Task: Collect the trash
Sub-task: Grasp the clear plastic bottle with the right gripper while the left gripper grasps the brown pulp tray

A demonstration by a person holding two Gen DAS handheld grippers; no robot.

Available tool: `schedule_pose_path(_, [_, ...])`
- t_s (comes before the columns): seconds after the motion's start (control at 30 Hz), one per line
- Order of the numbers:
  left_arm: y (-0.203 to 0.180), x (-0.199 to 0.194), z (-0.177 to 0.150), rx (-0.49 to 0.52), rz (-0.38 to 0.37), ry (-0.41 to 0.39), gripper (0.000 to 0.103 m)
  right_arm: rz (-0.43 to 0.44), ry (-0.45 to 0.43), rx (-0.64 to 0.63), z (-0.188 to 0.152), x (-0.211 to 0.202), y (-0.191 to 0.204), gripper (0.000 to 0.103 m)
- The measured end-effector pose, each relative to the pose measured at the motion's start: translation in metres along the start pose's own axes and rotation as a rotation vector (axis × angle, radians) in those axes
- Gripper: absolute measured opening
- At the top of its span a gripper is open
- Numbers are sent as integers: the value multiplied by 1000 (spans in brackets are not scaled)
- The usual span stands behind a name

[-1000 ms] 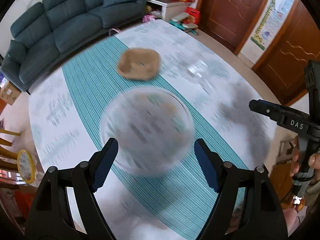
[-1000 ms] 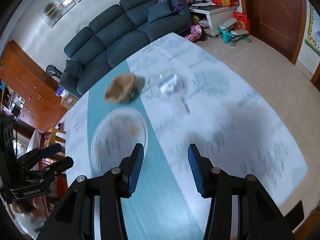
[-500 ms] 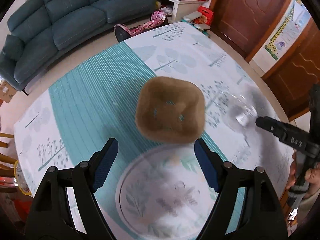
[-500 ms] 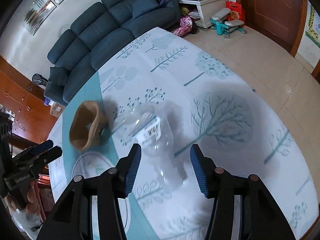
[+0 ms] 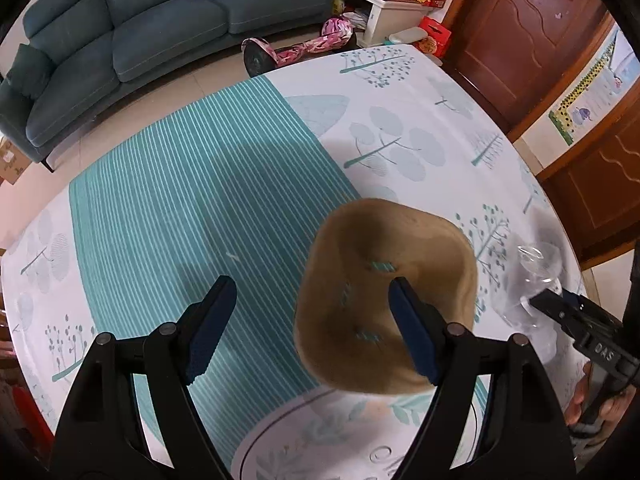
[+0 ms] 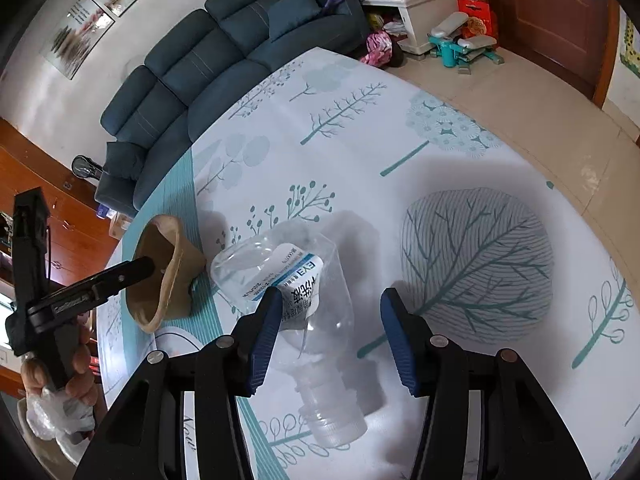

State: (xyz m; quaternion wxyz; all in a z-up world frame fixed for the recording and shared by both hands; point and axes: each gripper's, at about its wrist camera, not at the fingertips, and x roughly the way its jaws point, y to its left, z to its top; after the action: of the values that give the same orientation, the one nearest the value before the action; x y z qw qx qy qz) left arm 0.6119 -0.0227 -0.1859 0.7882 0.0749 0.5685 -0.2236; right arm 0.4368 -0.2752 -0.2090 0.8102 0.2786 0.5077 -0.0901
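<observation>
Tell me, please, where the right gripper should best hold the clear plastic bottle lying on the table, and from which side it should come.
Probably the middle of the bottle, at its label, coming from above. It lies on its side with the cap end toward the right gripper, whose open fingers already stand on either side of the body. The body looks soft and dented, so close gently.

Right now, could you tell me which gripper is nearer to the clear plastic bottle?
Right. The right gripper is open with the clear plastic bottle lying between its fingers. The left gripper is open over the brown paper bowl, beside the bottle.
</observation>
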Motion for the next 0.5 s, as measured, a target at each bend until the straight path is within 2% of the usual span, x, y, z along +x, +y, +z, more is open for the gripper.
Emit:
schedule_pose_path(0.23, [-5,23,2,-10,9,30,75,-1,-3,-31,-6,-4,6,52])
schedule_pose_path(0.43, [-18,30,-1,21,46,28,58,-18,4,-113,-15,-1,22,52])
schedule_pose_path(0.5, [-20,27,-2,21,40,23,44,-31,16,-154,-20,0,30,50])
